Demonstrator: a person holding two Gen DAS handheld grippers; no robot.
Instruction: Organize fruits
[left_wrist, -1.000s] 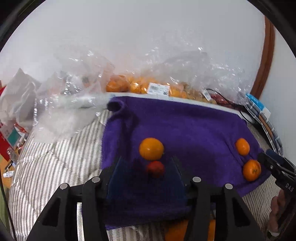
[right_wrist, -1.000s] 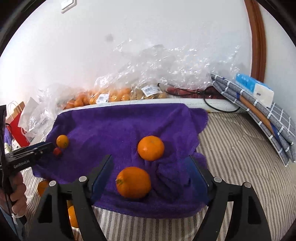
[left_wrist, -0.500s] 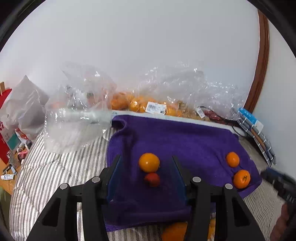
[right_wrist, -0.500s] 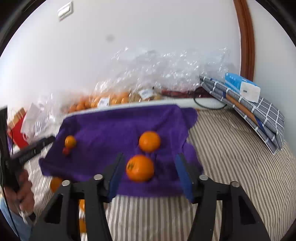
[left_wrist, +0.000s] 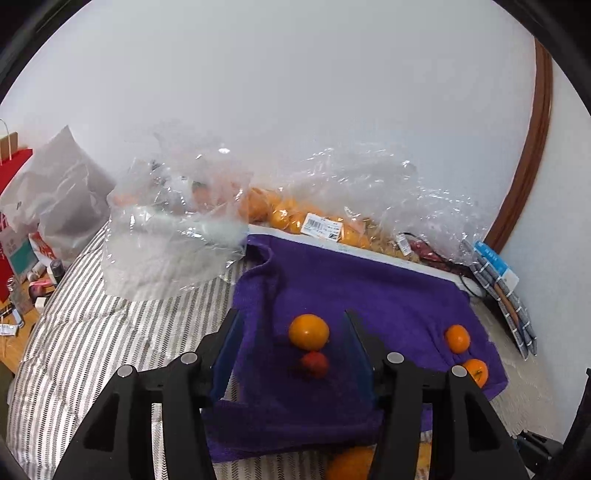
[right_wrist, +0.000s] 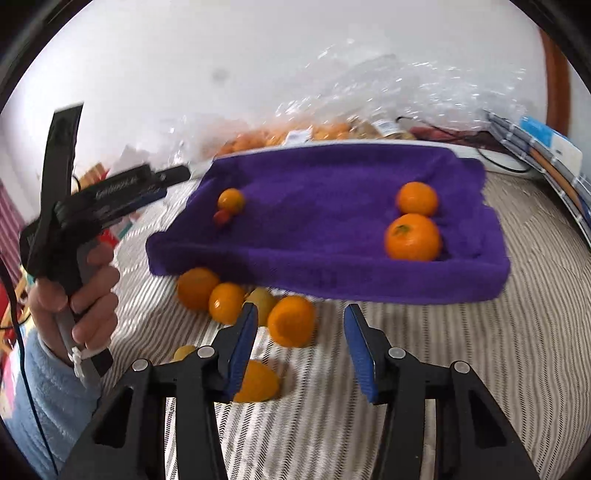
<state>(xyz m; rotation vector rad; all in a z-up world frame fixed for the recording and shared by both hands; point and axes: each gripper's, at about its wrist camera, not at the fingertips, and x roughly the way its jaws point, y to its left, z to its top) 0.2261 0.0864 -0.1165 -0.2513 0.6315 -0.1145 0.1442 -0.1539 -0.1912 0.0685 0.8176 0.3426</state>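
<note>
A purple towel (left_wrist: 369, 295) lies on the striped bed. In the left wrist view an orange (left_wrist: 308, 331) and a small red fruit (left_wrist: 314, 363) sit on it between the fingers of my open, empty left gripper (left_wrist: 291, 343); two more oranges (left_wrist: 457, 338) lie at its right edge. In the right wrist view the towel (right_wrist: 332, 192) carries two oranges (right_wrist: 412, 238) on the right, and a small orange (right_wrist: 230, 200) with the red fruit (right_wrist: 221, 218) on the left. My right gripper (right_wrist: 299, 325) is open and empty above several loose oranges (right_wrist: 291, 320) on the bed before the towel. The left gripper (right_wrist: 110, 192) shows at left, in a hand.
Clear plastic bags with oranges (left_wrist: 295, 218) lie along the wall behind the towel. A large clear bag (left_wrist: 166, 240) sits on the bed at left. Folded checked cloth and a blue box (right_wrist: 546, 147) lie at right. Paper bags and clutter (left_wrist: 22, 221) stand at far left.
My right gripper has pulled back off the towel and now hangs over the loose oranges on the bed. My left gripper has drawn back and tilted up a little.
</note>
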